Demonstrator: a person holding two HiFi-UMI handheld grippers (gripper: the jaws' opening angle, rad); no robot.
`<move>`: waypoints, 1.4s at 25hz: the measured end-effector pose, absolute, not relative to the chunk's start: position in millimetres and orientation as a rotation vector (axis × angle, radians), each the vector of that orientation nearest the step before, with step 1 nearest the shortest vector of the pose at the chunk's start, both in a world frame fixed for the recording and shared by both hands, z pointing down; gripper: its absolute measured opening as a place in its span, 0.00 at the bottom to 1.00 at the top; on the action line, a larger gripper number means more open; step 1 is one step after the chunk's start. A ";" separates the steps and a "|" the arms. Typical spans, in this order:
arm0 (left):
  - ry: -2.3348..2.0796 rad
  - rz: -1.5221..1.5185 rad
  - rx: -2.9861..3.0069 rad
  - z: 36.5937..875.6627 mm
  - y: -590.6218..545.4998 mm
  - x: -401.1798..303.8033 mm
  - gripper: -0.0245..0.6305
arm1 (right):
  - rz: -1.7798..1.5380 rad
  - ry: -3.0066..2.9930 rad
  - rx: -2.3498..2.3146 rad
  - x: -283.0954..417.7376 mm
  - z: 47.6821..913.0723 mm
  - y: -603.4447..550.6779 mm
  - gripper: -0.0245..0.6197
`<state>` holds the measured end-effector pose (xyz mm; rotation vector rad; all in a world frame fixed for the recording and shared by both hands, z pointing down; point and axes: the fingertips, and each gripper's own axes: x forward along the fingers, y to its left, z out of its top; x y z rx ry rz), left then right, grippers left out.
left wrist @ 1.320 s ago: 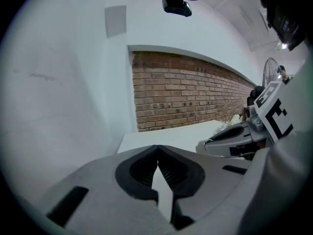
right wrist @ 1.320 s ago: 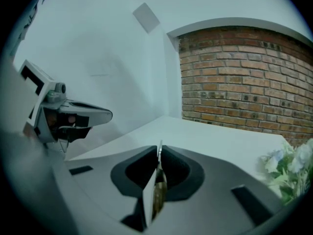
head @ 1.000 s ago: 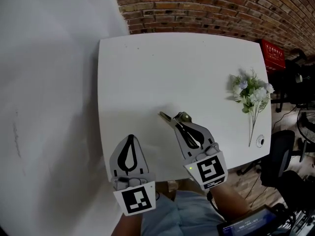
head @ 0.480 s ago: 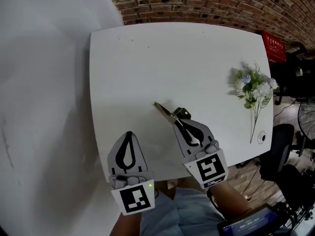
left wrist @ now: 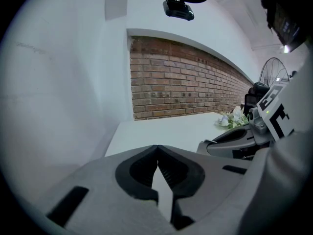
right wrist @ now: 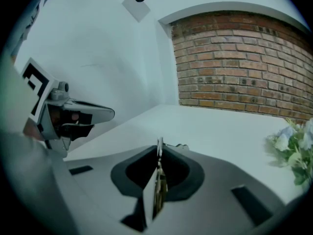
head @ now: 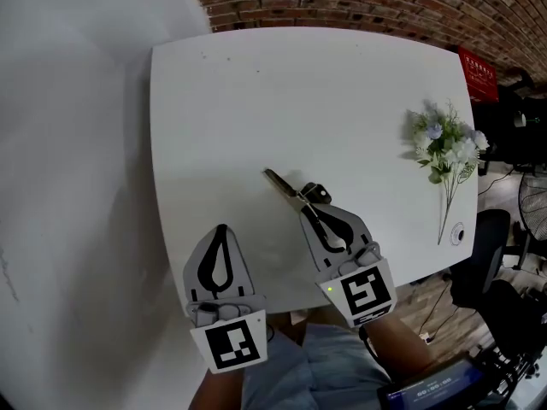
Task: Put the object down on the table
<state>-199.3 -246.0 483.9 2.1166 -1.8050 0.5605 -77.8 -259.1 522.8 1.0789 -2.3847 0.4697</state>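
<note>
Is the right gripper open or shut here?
Shut: the right gripper pinches a metal tool between its pads, tips together.

Side by side and nose-down, left gripper [head: 221, 228] with jaws together, right gripper [head: 307, 208] with jaws clamped.

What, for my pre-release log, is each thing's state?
right gripper: shut on metal tool
metal tool: gripped, tip poking out past the jaws
left gripper: shut, empty
flower bunch: lying flat on table
</note>
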 end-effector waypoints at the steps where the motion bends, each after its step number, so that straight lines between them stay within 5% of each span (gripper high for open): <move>1: -1.803 0.561 2.116 484.7 -246.0 -200.1 0.05 | 0.466 -2.384 1.082 -78.1 523.0 -259.6 0.09; 35: -1.760 0.605 2.133 494.7 -257.3 -201.0 0.05 | 0.563 -2.361 1.181 -56.7 549.5 -278.5 0.26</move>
